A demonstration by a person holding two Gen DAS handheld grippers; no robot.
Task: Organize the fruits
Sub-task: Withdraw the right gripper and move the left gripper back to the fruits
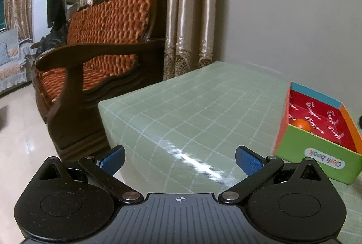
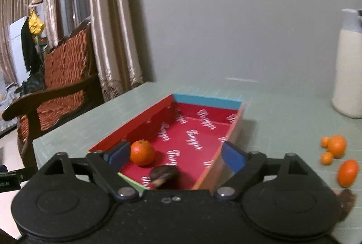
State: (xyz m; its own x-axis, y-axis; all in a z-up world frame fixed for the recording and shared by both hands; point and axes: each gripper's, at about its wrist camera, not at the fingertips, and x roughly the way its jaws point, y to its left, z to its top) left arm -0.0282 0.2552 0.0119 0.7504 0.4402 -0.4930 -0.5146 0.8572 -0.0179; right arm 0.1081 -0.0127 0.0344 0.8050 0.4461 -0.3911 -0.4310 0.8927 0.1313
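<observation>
Both hand-held grippers, left (image 1: 179, 161) and right (image 2: 176, 157), gaping, empty; green gridded worktop (image 1: 192, 112); wooden sofa (image 1: 101, 40); loose oranges (image 2: 337, 145) in right view only.

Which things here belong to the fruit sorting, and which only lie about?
For the job: box, orange and dark fruit inside it, loose oranges on the table.
Lying about: milk bottle, armchair, curtains.

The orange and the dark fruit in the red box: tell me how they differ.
The orange is bright, round and smooth; the dark fruit is brownish-black, flatter and dull. The orange sits near the box's left wall, the dark fruit nearer the camera, between the right gripper's open fingers. Both rest on the box floor.
</observation>
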